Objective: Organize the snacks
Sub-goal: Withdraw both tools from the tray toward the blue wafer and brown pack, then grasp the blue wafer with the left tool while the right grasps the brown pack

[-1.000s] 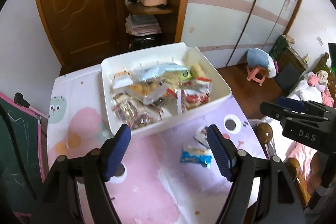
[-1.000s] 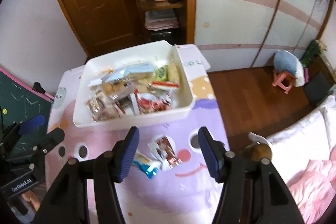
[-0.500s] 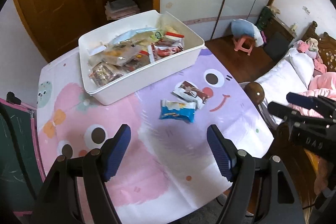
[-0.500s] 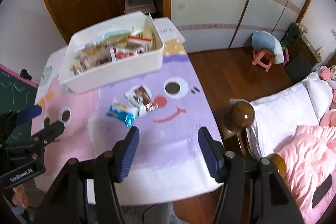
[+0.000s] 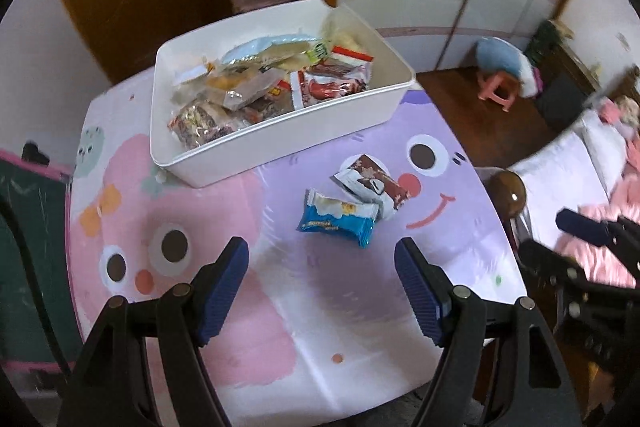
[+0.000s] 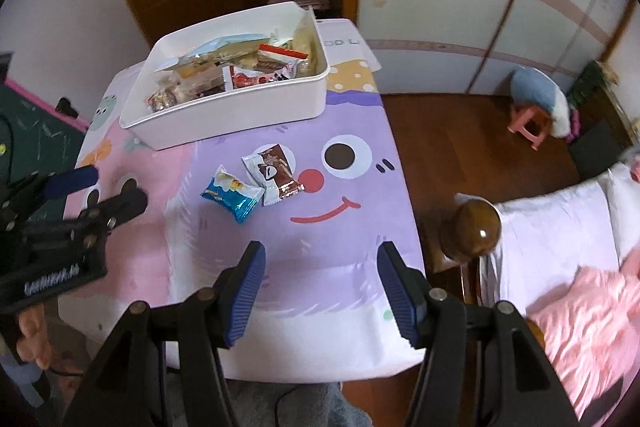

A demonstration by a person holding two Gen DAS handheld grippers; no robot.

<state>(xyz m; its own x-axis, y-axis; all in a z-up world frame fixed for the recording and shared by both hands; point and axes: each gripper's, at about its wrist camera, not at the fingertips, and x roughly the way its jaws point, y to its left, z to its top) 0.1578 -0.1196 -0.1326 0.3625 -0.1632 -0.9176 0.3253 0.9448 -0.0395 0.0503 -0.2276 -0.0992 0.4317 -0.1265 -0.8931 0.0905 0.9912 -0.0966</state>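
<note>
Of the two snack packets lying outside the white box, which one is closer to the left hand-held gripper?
The blue snack packet; the brown-and-white packet lies beyond it, nearer the white box.

A blue packet [image 5: 338, 223] lies flat on the desk, just ahead of the left tongs [image 5: 322, 287] and between their open tips as seen from that wrist; ahead and left of the right tongs [image 6: 320, 281]; a white-and-brown packet [image 5: 374, 185] lies flat beside it, farther from both tongs, one end touching or overlapping the blue one; beyond both, farthest from the tongs, stands a white bin [image 5: 288, 135], rectangular, open-topped, heaped with mixed packets [image 5: 264, 91] in clear, red and pale wrappers; none rises far above its rim.
</note>
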